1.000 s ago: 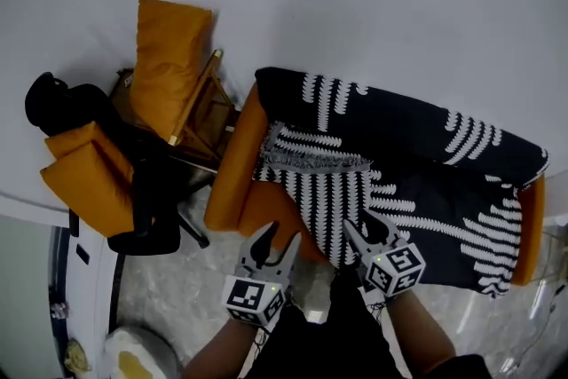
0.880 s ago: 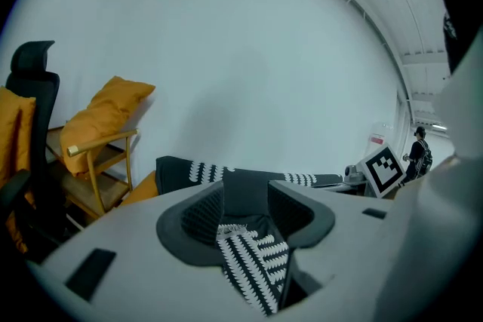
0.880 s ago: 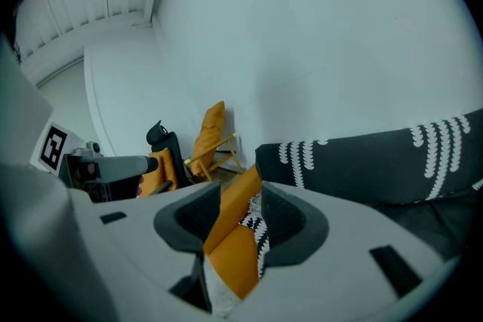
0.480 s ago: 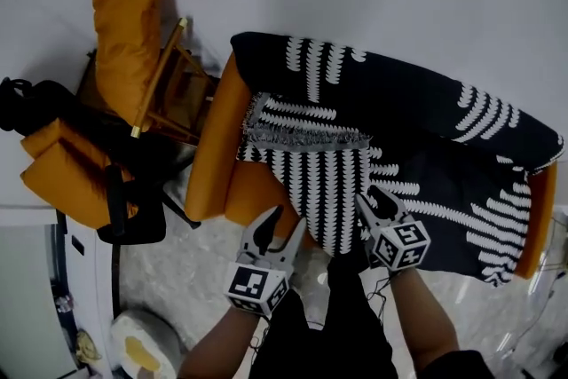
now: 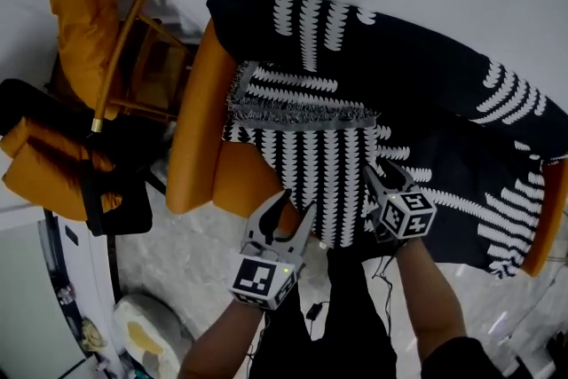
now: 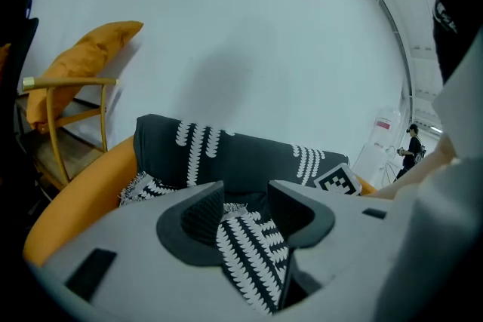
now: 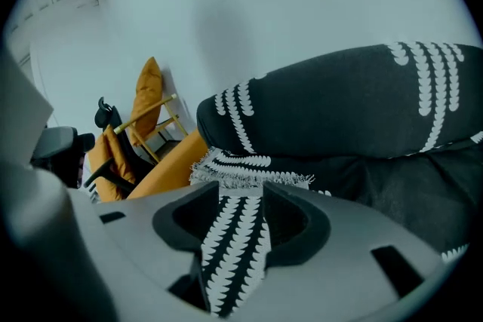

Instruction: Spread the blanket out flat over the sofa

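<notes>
A dark blanket (image 5: pixel 426 111) with white fern stripes covers the seat and back of an orange sofa (image 5: pixel 200 120). Near the left arm, one fringed edge (image 5: pixel 302 115) lies folded back on itself. My left gripper (image 5: pixel 295 207) hovers open at the sofa's front, beside the blanket's hanging striped end. My right gripper (image 5: pixel 383 177) is over the blanket's front edge, jaws opening. In the left gripper view the striped cloth (image 6: pixel 226 162) shows through the gap of the left gripper (image 6: pixel 245 203). Stripes (image 7: pixel 339 109) likewise run between the jaws of the right gripper (image 7: pixel 241 207), pads not pressing.
A wooden chair (image 5: pixel 115 58) with orange cushions stands left of the sofa. A black office chair (image 5: pixel 106 191) sits in front of it. A white round bin (image 5: pixel 146 333) is on the marbled floor at the lower left. The white wall is behind the sofa.
The view has swung so the sofa sits lower and closer. My right gripper has moved forward over the blanket's front edge and its jaws have widened a little. The left gripper stays open.
</notes>
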### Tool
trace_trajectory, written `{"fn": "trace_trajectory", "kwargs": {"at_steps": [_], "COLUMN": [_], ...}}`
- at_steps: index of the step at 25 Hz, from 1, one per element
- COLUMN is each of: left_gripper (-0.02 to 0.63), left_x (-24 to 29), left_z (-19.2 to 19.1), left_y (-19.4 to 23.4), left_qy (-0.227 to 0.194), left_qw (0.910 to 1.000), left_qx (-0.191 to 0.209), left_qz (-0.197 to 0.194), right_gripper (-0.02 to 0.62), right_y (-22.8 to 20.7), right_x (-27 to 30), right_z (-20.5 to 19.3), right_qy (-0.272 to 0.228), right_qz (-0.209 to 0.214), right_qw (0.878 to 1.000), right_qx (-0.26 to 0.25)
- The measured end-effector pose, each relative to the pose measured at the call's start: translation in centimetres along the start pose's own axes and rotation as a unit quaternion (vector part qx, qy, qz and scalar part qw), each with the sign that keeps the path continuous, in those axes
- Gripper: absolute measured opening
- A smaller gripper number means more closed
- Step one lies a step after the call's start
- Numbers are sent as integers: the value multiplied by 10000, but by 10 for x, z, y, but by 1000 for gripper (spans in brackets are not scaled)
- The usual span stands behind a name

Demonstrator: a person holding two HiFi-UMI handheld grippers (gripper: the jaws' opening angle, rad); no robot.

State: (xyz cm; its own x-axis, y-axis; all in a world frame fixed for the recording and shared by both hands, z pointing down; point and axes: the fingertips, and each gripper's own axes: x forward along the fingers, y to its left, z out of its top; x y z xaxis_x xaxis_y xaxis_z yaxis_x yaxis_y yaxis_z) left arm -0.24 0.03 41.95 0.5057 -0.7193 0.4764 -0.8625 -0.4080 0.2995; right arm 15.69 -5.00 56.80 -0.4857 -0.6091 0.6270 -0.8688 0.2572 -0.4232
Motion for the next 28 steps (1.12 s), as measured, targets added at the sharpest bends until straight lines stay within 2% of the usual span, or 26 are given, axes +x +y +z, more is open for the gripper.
{"fn": "trace_trajectory", "kwargs": {"at_steps": [8, 12, 17, 22, 25, 28], "left_gripper": [184, 184, 185, 184, 184, 184], "left_x": [26, 35, 47, 51, 37, 21], "left_z": [-36, -52, -67, -83, -76, -60], "left_y": [0, 28, 30, 47, 36, 9], "left_qy": [156, 265, 357, 431, 478, 473], "left_qw": [9998, 9995, 9990, 9980, 9977, 9981], "left_qx": [-117, -143, -237, -383, -428, -385], "left_qz": [18, 98, 98, 271, 208, -33], "right_gripper": [201, 212, 249, 263, 202, 58], "right_y": [-66, -75, -104, -110, -104, -101], "right_x": [41, 80, 93, 127, 104, 53], "right_z": [-49, -72, -86, -109, -106, -90], "right_qy": [365, 576, 712, 849, 953, 875], "right_qz": [-357, -442, -684, -574, -608, -911], "right_qw": [9978, 9959, 9931, 9896, 9884, 9883], "right_qx": [412, 544, 628, 1012, 1017, 850]}}
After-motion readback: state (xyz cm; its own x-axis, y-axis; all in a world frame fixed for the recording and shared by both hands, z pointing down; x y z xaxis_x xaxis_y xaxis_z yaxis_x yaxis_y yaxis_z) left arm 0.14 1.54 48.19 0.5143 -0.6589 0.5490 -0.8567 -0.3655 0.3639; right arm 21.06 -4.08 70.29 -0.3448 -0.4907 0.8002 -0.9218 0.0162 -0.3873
